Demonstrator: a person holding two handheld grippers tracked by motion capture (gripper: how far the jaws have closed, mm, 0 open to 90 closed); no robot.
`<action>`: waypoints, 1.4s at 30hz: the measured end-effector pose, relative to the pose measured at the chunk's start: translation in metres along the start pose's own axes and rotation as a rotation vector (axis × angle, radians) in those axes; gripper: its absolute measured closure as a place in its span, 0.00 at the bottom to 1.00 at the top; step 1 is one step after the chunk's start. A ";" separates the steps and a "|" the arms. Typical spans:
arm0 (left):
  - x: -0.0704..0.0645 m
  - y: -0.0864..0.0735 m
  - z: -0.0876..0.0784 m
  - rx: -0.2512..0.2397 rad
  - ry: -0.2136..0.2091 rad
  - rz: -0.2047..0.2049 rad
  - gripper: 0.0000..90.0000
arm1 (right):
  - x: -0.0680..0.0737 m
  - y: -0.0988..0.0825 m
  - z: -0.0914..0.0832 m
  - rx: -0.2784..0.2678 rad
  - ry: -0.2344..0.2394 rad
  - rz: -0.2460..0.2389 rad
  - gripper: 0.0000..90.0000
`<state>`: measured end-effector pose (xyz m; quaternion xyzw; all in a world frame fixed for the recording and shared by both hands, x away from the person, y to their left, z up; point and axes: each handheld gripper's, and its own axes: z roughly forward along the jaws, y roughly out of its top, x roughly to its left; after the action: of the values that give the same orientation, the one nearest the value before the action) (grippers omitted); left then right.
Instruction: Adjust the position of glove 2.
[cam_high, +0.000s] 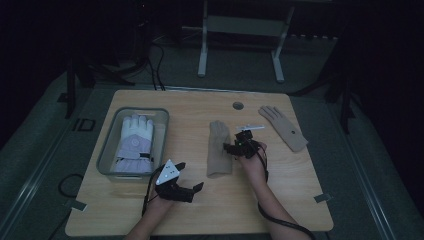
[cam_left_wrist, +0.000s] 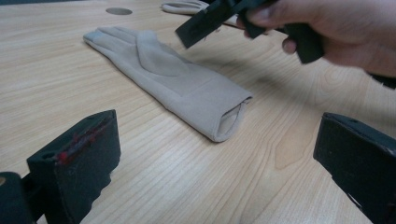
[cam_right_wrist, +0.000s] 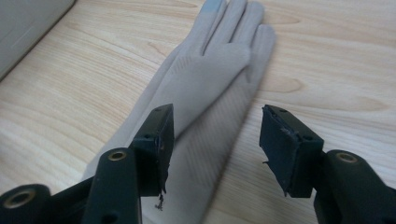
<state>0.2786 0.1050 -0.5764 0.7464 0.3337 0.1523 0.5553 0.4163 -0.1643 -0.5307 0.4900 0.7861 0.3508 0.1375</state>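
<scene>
Right now the left gripper hovers nearest the person, just short of the beige glove's cuff, jaws spread wide with nothing between them. Just beyond it lies that beige glove, flat on the wooden table, cuff towards the person and fingers pointing away. Over its right edge hangs the right gripper, jaws apart and clear of the fabric; in the right gripper view the glove shows between and below them, untouched. To the glove's left sits a grey bin with a white and lilac winter glove inside. Farther off to its right, well apart, rests the matching second beige glove.

My read: this is thin, limp knit, very light, so it will droop and fold the moment it lifts. It looks grippy rather than slick, and nothing about it is fragile. The cuff's open hem, which stands up slightly in the left gripper view, seems the best place to pinch.
</scene>
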 end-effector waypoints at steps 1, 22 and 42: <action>0.000 0.000 0.000 0.001 -0.001 0.001 0.01 | -0.002 0.000 -0.003 0.006 0.001 -0.002 0.47; 0.000 -0.001 0.000 0.002 0.006 0.007 0.01 | -0.060 0.000 -0.054 -0.062 -0.007 -0.161 0.48; -0.001 -0.002 0.001 0.005 0.014 0.017 0.01 | -0.152 0.010 -0.081 -0.042 -0.119 -0.162 0.48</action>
<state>0.2778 0.1043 -0.5785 0.7496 0.3317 0.1613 0.5496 0.4504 -0.3271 -0.4853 0.4418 0.8060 0.3253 0.2221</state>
